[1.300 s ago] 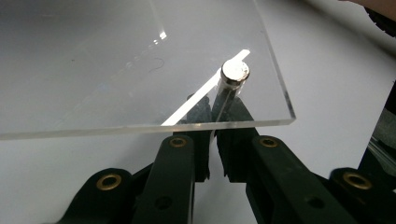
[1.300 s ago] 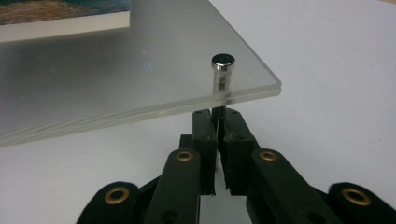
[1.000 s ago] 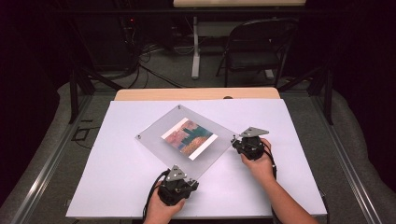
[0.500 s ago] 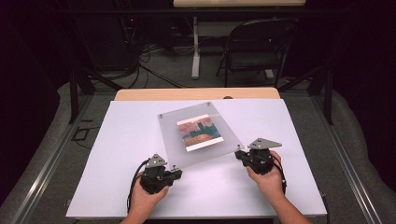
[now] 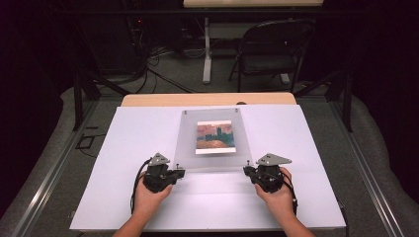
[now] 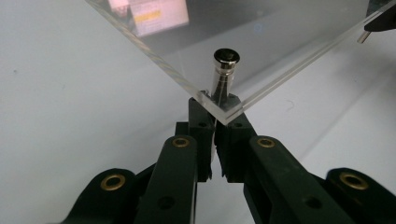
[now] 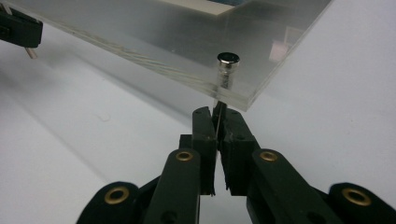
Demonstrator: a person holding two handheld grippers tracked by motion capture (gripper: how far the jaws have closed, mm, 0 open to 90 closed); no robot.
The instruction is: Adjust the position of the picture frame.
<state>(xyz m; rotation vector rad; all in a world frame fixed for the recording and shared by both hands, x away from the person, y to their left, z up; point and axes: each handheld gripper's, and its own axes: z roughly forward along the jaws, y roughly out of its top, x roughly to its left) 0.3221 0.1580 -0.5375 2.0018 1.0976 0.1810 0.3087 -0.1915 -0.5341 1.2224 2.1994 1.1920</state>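
Tilting up from its near edge, a clear acrylic picture frame [image 5: 212, 140] sits over the middle of the white worktop [image 5: 123, 148], a small landscape print [image 5: 214, 137] sandwiched at its centre and a metal standoff showing at each far corner. The left gripper [image 5: 180, 173] is clenched at the frame's near left corner and the right gripper [image 5: 245, 171] at the near right corner, each held in one of the person's hands, forearms coming in from the bottom.

The high view cannot show how the corners are pinched; the gripper views can. In the left gripper view the left gripper [image 6: 215, 126] has its black jaws closed right at the corner of the acrylic sheet, just under a chrome standoff bolt [image 6: 225, 67] that passes through it. The right gripper view shows the right gripper [image 7: 217, 121] clamped below its own standoff bolt [image 7: 227, 67], the sheet's edge above the jaws.

Beyond the worktop, a folding chair [image 5: 274, 49] stands on the floor.
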